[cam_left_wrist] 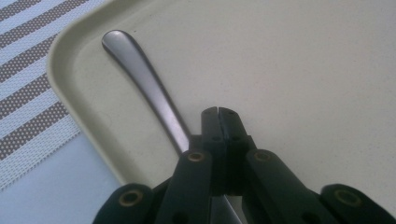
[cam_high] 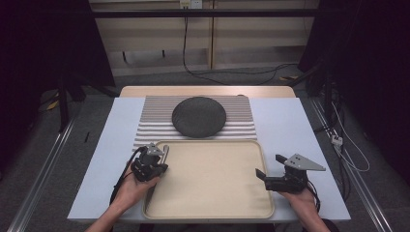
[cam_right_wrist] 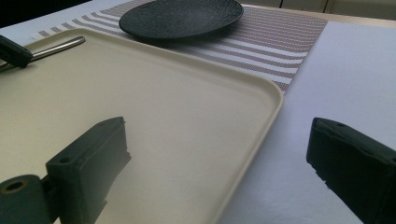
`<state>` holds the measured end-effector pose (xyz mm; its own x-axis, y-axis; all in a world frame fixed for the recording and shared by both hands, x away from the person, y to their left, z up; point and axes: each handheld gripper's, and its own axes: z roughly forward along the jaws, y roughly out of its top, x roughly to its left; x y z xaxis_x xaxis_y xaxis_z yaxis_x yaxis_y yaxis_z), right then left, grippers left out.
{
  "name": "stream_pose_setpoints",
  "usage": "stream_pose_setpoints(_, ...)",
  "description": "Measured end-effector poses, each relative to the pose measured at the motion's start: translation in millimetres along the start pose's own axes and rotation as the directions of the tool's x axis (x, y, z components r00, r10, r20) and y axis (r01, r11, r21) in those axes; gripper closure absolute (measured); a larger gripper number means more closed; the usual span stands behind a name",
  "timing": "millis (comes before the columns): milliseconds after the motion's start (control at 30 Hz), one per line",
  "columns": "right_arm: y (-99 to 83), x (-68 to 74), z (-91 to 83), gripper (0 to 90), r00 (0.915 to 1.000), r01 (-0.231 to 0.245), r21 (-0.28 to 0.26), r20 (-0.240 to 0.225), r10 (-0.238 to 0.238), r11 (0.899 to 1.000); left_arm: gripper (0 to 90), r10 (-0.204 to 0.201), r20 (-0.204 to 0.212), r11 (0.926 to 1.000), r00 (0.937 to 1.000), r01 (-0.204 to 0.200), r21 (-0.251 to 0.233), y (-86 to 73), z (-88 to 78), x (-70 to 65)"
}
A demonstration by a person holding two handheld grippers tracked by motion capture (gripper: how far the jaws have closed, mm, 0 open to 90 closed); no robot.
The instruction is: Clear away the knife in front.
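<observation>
1. Right up at the lens, the left hand-held gripper has its two black jaws clenched together, tips meeting, and the slim polished steel utensil handle runs out from under them. The metal disappears beneath the jaws, so I can't quite call whether it's pinched or just lying underneath.
2. Our landmark is the wide beige plastic tray sitting on the near half of the white bench. The utensil lies inside the tray, close along its left wall, rounded handle end pointing into the tray's far-left corner.
3. Over at the tray's right rim, the right hand-held gripper hangs released, jaws spread wide with nothing between them, one jaw over the tray and one over the bench just outside it.
4. Handling call: that utensil looks stiff, light and very slick, a smooth metal bar flat on smooth plastic. I'd expect it to skate or swivel if nudged sideways.
5. Best hold, to my eye, is across the narrow neck of the handle, pads square on its two edges, rather than on the broad rounded end where it could pivot.
6. Beyond the tray's far rim lies the grey-and-white striped woven placemat, and on it the round dark textured plate, well apart from the utensil.
7. Writing watch: no brand, label or lettering readable on the tray, the plate, the utensil or either gripper.
</observation>
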<state>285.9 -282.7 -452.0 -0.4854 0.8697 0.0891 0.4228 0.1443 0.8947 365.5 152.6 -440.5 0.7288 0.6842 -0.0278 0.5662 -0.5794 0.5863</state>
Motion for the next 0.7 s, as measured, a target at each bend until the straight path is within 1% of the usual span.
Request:
stream_pose_setpoints(133, 0.1, 0.2, 0.4, 5.7, 1.0000, -0.002, 0.002, 0.001, 0.002, 1.000, 90.0, -0.022, 0.012, 0.9997, 0.9997, 0.022, -0.009, -3.0, -1.3, 2.7)
stream_pose_setpoints(400, 0.0, 0.2, 0.3, 5.8, 1.0000, -0.003, 0.000, -0.001, 0.003, 1.000, 90.0, -0.021, 0.008, 0.9997, 0.9997, 0.021, -0.015, -6.2, -3.2, 5.1)
stream_pose_setpoints(567, 0.0, 0.0, 0.1, 5.7, 1.0000, -0.001, 0.000, -0.002, 0.001, 1.000, 90.0, -0.035, 0.001, 0.9992, 0.9994, 0.035, -0.019, -8.7, -4.7, 6.4)
stream_pose_setpoints(700, 0.0, 0.1, 0.2, 5.7, 1.0000, -0.001, 0.001, -0.001, 0.001, 1.000, 90.0, -0.033, -0.001, 0.9992, 0.9995, 0.033, -0.020, -9.1, -4.9, 6.2)
